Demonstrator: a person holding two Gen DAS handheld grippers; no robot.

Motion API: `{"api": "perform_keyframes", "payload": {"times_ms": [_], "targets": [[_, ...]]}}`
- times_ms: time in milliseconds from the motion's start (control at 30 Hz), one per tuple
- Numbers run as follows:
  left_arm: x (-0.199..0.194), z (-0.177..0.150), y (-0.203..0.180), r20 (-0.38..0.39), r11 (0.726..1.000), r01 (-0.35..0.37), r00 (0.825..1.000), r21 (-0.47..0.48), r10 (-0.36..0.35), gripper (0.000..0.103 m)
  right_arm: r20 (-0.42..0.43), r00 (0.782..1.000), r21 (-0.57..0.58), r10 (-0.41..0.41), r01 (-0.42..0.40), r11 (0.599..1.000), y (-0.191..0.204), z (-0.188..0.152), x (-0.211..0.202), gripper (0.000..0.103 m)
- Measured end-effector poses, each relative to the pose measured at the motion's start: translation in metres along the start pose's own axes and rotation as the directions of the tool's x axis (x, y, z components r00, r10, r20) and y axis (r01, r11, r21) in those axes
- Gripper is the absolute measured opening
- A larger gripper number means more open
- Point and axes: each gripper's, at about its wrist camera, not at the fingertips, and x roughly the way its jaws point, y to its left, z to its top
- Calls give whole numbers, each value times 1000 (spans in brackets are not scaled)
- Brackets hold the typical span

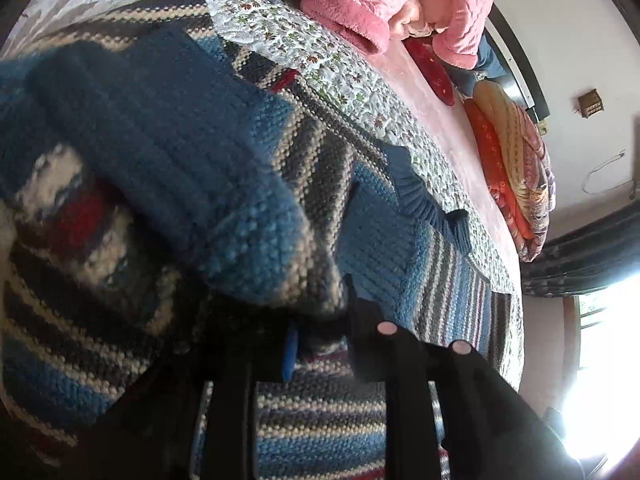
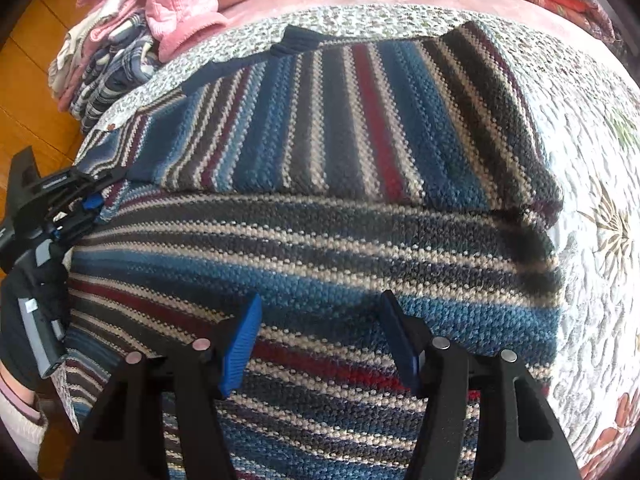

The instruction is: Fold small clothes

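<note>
A knitted sweater [image 2: 340, 140] with blue, grey, cream and red stripes lies on the bed, one part folded over the rest so the stripes cross. My right gripper [image 2: 320, 312] hovers open just above its near part, blue pads [image 2: 240, 344] wide apart with nothing between them. My left gripper [image 2: 60, 208] is at the sweater's left edge, shut on the knit. In the left wrist view, the left gripper [image 1: 320, 336] holds a raised, blurred fold of the sweater [image 1: 400, 272] that hides most of its fingers.
The sweater rests on a floral quilt [image 2: 592, 160] over a pink bed sheet [image 1: 440, 120]. Pink clothes [image 2: 180, 4] and a pile of checked garments [image 2: 108, 64] lie at the far left. Folded blankets [image 1: 512, 168] sit at the bed's far end. Wooden floor [image 2: 32, 60] lies left.
</note>
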Motion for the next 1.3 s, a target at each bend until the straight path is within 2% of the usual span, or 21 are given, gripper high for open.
{"api": "perform_keyframes", "payload": {"times_ms": [67, 133, 200, 300, 367, 433, 500, 633, 767, 867, 1033, 1100, 1167, 1200, 1233, 1300], "targets": [[-14, -5, 2, -11, 999, 41, 999, -7, -41, 28, -7, 1000, 3, 0, 0, 1000, 1, 2, -1, 61], [-34, -13, 5, -28, 998, 52, 998, 21, -52, 31, -9, 1000, 3, 10, -10, 1000, 4, 6, -5, 61], [-52, -19, 8, -31, 998, 36, 999, 46, -35, 36, 1, 1000, -15, 25, -25, 1000, 12, 13, -12, 61], [-89, -15, 18, 28, 998, 11, 1000, 69, -13, 36, 7, 998, -54, 63, -63, 997, 36, 29, -20, 61], [-110, -3, 20, 81, 996, -35, 996, 88, 28, 37, 4, 995, -75, 102, -102, 992, 54, 40, -22, 61], [-121, 13, 20, 138, 984, -127, 984, 124, 110, 41, -10, 988, -89, 155, -155, 984, 80, 56, -21, 61], [-120, 25, 24, 152, 979, -162, 978, 123, 143, 41, -35, 977, -97, 210, -213, 972, 106, 73, -14, 61], [-92, 41, 43, 120, 954, -275, 958, 122, 261, 40, -77, 973, -117, 220, -228, 967, 153, 100, 7, 61], [-68, 41, 60, 82, 933, -330, 943, 141, 321, 40, -127, 959, -94, 253, -265, 960, 179, 118, 30, 61], [-63, 38, 67, 90, 931, -330, 943, 155, 320, 41, -172, 949, -68, 265, -280, 958, 196, 128, 54, 61], [-83, 38, 75, 90, 965, -247, 967, 90, 239, 41, -236, 937, -50, 257, -275, 960, 216, 133, 88, 61], [-100, 36, 77, 125, 971, -230, 967, 60, 221, 41, -257, 932, -31, 256, -273, 962, 221, 132, 99, 61], [-114, 35, 80, 156, 972, -232, 962, 41, 223, 41, -272, 918, -11, 288, -302, 953, 224, 131, 108, 45], [-119, 35, 82, 165, 972, -234, 960, 30, 226, 41, -284, 910, -4, 303, -317, 948, 224, 130, 110, 30], [-125, 35, 85, 173, 972, -235, 958, 17, 229, 41, -285, 907, -3, 310, -324, 946, 226, 129, 111, 20], [-132, 38, 87, 183, 970, -242, 954, 9, 236, 41, -268, 909, -31, 318, -338, 941, 230, 130, 103, 12]]}}
